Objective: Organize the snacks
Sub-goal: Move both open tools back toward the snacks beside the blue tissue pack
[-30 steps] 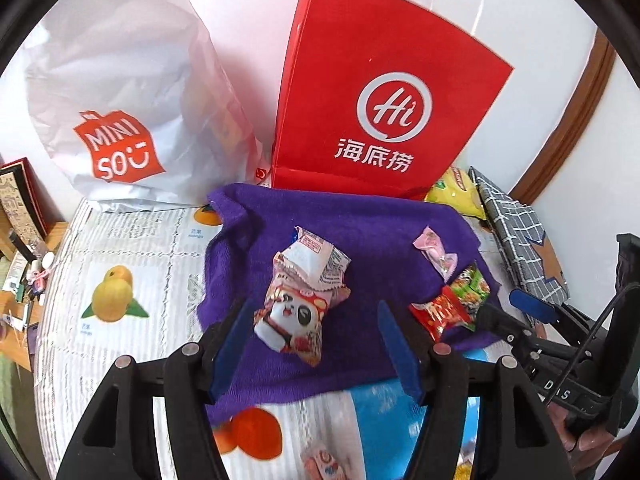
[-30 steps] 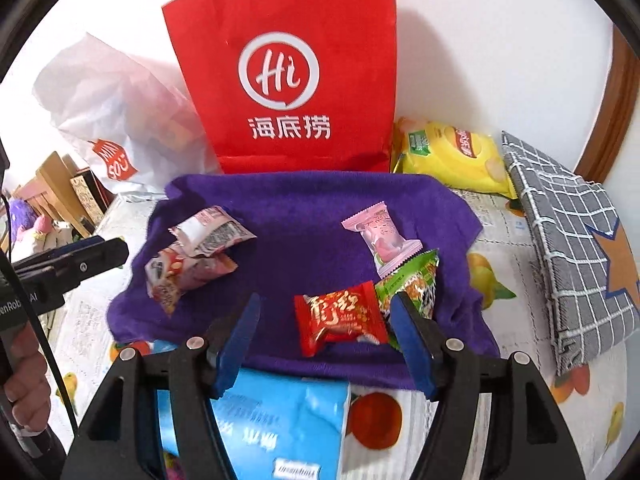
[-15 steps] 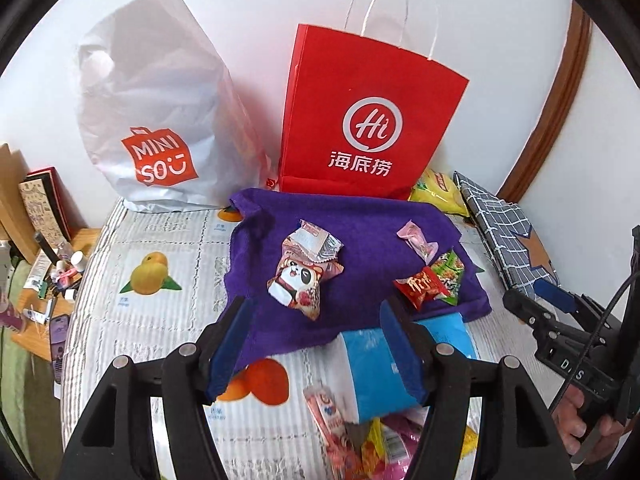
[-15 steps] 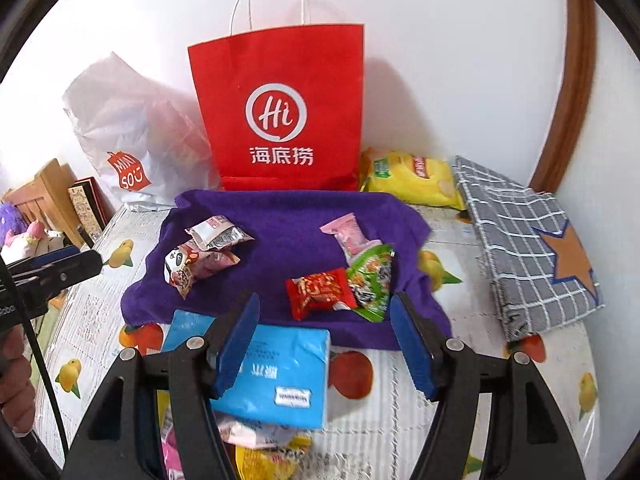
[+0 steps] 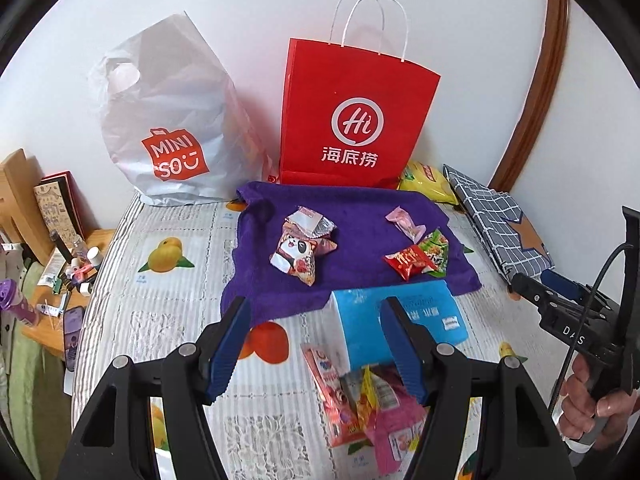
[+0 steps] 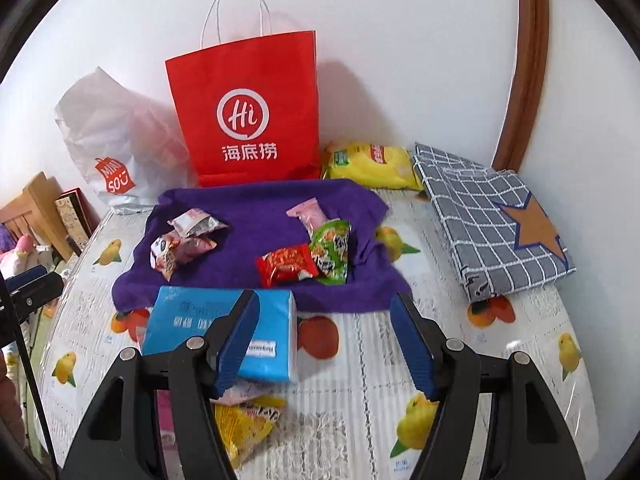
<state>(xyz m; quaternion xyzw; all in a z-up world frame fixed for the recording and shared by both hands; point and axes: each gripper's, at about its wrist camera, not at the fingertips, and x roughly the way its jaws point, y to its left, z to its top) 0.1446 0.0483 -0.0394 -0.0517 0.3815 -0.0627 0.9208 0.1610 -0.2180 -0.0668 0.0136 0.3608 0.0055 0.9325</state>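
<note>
Left wrist view: left gripper (image 5: 316,346) stands half open and holds nothing; panda snack (image 5: 298,254) and red snack (image 5: 408,261) lie on purple cloth (image 5: 360,208).
Right wrist view: right gripper (image 6: 324,342) stands half open and empty; blue tissue pack (image 6: 192,320) lies just before purple cloth (image 6: 256,208), green snack (image 6: 332,248) on it.

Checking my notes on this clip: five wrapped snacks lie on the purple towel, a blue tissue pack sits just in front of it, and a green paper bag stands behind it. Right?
One slip: the paper bag behind the purple towel is red, not green, as the right wrist view shows. The five wrapped snacks and the blue tissue pack are as you noted.
</note>
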